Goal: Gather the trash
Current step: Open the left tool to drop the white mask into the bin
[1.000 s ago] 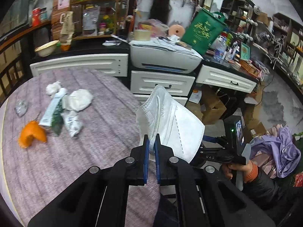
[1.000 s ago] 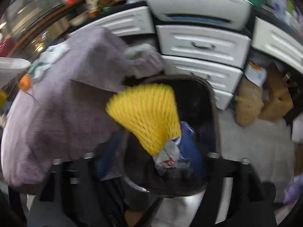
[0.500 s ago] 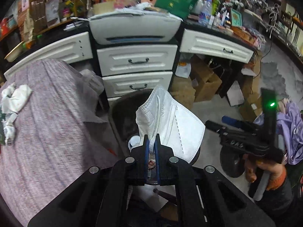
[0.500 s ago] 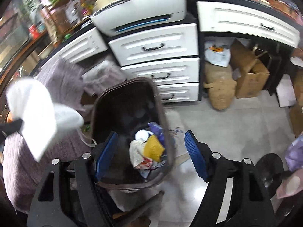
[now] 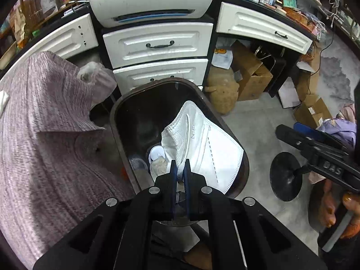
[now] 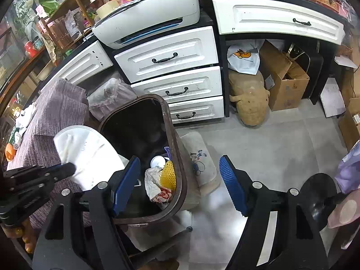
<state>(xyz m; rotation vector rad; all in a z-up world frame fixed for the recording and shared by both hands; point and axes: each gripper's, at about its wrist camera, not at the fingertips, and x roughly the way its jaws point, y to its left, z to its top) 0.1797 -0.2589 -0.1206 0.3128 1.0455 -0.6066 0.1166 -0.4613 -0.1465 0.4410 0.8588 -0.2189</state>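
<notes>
My left gripper [image 5: 179,172] is shut on a white folded face mask [image 5: 202,144] and holds it above the open dark brown trash bin [image 5: 126,103]. The bin [image 6: 177,148] holds a yellow foam net [image 6: 167,175], crumpled paper and a white lid. My right gripper [image 6: 178,184] is open and empty, above the bin's right rim and the floor. In the right wrist view the left gripper [image 6: 67,168] and the mask [image 6: 90,153] show at the left, by the bin's left rim.
A table with a purple cloth [image 5: 40,135] lies left of the bin, with more trash at its far edge [image 6: 15,135]. White drawers [image 5: 157,42] and a printer [image 5: 153,0] stand behind. Cardboard boxes [image 6: 285,78], a tan sack [image 6: 249,99] and a black stool base [image 5: 285,175] are on the floor.
My left gripper has carried the mask from over the table to above the bin. My right gripper let go of the yellow foam net into the bin and drew back, open.
</notes>
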